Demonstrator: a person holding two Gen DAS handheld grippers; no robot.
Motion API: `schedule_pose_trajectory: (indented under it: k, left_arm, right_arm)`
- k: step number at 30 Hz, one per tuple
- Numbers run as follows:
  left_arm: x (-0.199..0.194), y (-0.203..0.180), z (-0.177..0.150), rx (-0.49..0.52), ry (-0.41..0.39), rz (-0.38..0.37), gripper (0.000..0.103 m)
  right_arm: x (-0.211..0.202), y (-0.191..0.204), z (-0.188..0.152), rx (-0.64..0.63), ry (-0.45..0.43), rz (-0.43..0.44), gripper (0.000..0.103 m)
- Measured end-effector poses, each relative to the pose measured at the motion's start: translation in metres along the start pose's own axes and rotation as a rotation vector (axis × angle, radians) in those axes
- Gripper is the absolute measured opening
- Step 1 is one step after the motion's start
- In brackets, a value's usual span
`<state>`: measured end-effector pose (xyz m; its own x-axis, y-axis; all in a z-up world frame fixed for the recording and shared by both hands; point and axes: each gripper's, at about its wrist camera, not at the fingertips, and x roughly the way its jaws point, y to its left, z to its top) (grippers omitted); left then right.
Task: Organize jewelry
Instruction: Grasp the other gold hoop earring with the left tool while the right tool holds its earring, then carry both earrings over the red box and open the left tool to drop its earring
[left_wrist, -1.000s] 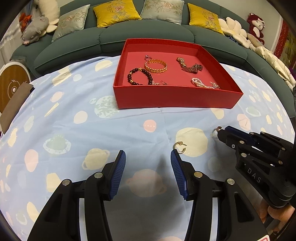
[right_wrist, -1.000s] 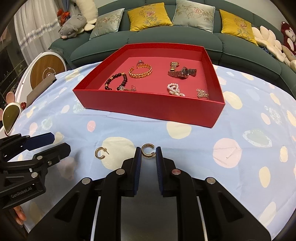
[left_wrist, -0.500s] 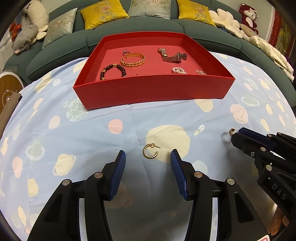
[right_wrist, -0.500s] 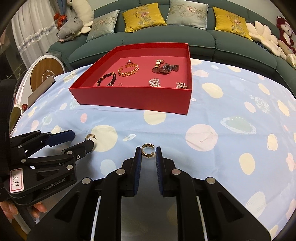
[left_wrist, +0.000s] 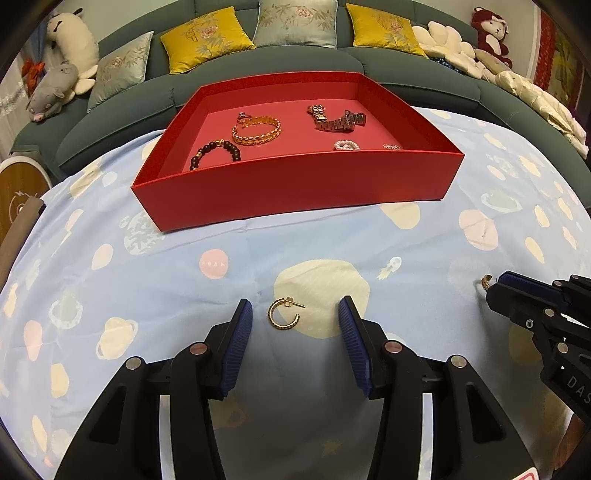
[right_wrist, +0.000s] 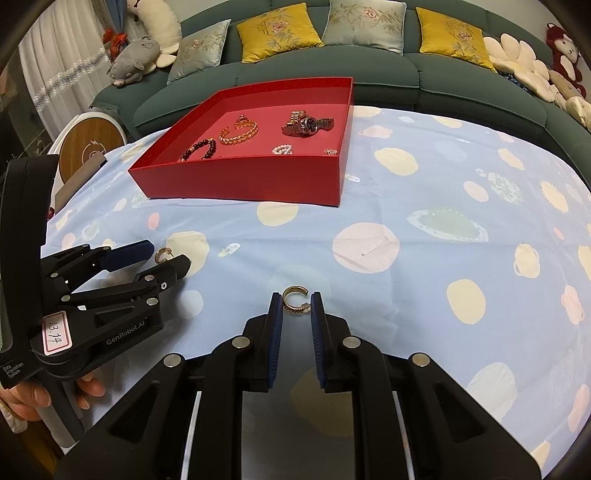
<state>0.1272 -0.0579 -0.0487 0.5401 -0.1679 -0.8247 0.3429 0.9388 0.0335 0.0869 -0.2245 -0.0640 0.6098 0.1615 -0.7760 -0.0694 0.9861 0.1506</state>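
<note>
A gold hoop earring (left_wrist: 283, 313) lies on the blue spotted cloth between the open fingers of my left gripper (left_wrist: 295, 315); it also shows in the right wrist view (right_wrist: 162, 254). A second gold earring (right_wrist: 294, 300) sits between the pads of my right gripper (right_wrist: 295, 301), which is shut on it at the cloth; it peeks out in the left wrist view (left_wrist: 486, 282). The red tray (left_wrist: 295, 188) stands beyond and holds a gold bracelet (left_wrist: 256, 130), a dark bead bracelet (left_wrist: 214, 152), a watch (left_wrist: 338, 120) and a pearl piece (left_wrist: 346, 146).
A green sofa (left_wrist: 295, 70) with yellow and grey cushions curves behind the table. Plush toys (left_wrist: 55, 88) lie on it at left and right. A round wooden-topped object (right_wrist: 90, 142) stands at the left edge. The cloth (right_wrist: 443, 221) spreads wide to the right of the tray.
My left gripper has shifted so the hoop earring now lies between its open fingers. My right gripper stays shut on the other earring; its view swung right.
</note>
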Motion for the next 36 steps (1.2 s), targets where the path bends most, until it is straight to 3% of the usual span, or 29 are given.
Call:
schedule_pose_trajectory:
  k: [8, 22, 36]
  left_arm:
    - [-0.005, -0.004, -0.004, 0.021, -0.006, -0.045, 0.013]
    - [-0.016, 0.018, -0.014, -0.066, 0.023, -0.179, 0.013]
    - [-0.049, 0.014, -0.002, -0.022, -0.043, -0.123, 0.013]
  right_arm:
    - [-0.003, -0.005, -0.002, 0.008, 0.0, 0.004, 0.015]
    - [-0.009, -0.006, -0.002, 0.01, -0.006, 0.021, 0.015]
    - [-0.028, 0.016, 0.014, -0.019, -0.063, 0.057, 0.015]
